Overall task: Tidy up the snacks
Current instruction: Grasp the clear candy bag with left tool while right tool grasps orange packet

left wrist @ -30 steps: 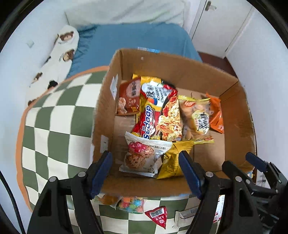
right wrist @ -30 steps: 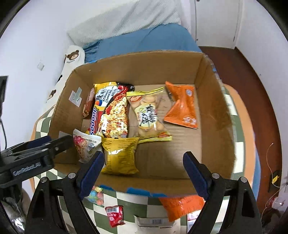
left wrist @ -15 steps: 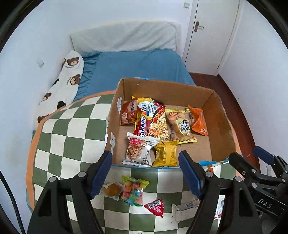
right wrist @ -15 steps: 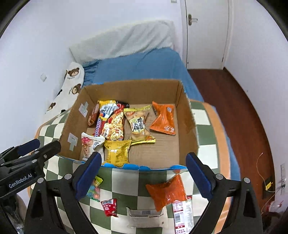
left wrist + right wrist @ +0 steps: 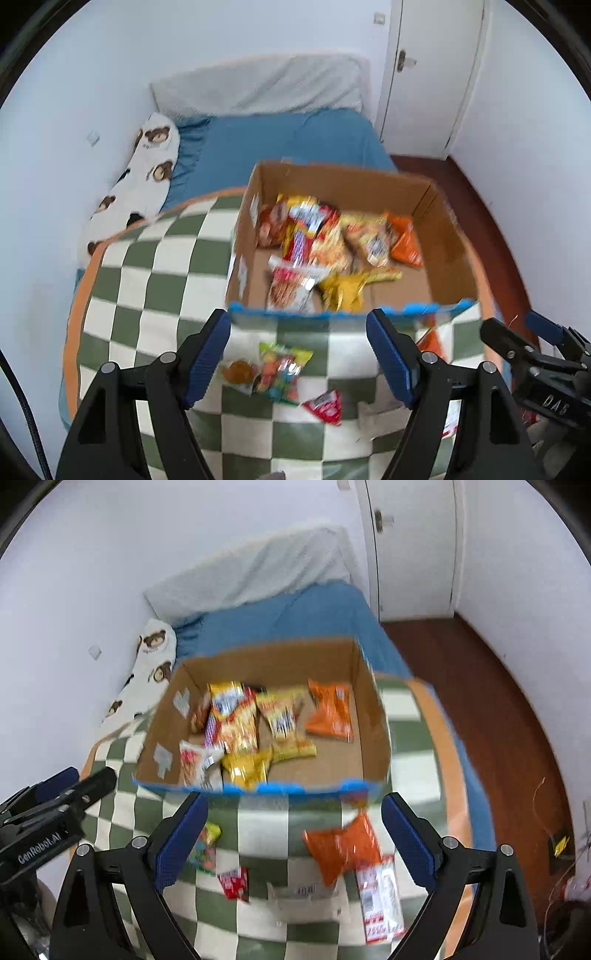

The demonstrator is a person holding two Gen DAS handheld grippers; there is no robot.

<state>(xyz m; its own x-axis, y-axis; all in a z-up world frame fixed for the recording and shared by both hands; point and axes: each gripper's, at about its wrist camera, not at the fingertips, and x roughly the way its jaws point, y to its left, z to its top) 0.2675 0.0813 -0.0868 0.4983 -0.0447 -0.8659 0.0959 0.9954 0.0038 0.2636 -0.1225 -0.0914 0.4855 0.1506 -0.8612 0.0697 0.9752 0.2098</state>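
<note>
**Both grippers spread above the loose snacks in front of the box**

The left gripper (image 5: 298, 357) was spread wide and held nothing. Between its fingers, in the lower middle of the left wrist frame, lay a colourful candy bag (image 5: 280, 369) and a small red packet (image 5: 325, 406) on the green and white checkered blanket (image 5: 155, 280). A round orange snack (image 5: 238, 371) lay just beside the candy bag, on its left.

The cardboard box (image 5: 448, 251) stood in the centre of the frame, open at the top. Inside it were several snack packs close together: a yellow bag (image 5: 343, 291), an orange bag (image 5: 404, 245) at the right, and others too blurred to name.

The right gripper (image 5: 293, 840) was also spread and empty. In the right wrist frame, an orange chip bag (image 5: 341, 847) lay on the blanket below the box (image 5: 373, 716), between the fingers. A red and white packet (image 5: 380, 897) touched its lower right side, and a white wrapper (image 5: 306, 895) lay near it.

A blue bed (image 5: 280, 144) and a bear-print pillow (image 5: 144, 177) were in the upper part of the frame, with a white door (image 5: 432, 74) at the upper right.
</note>
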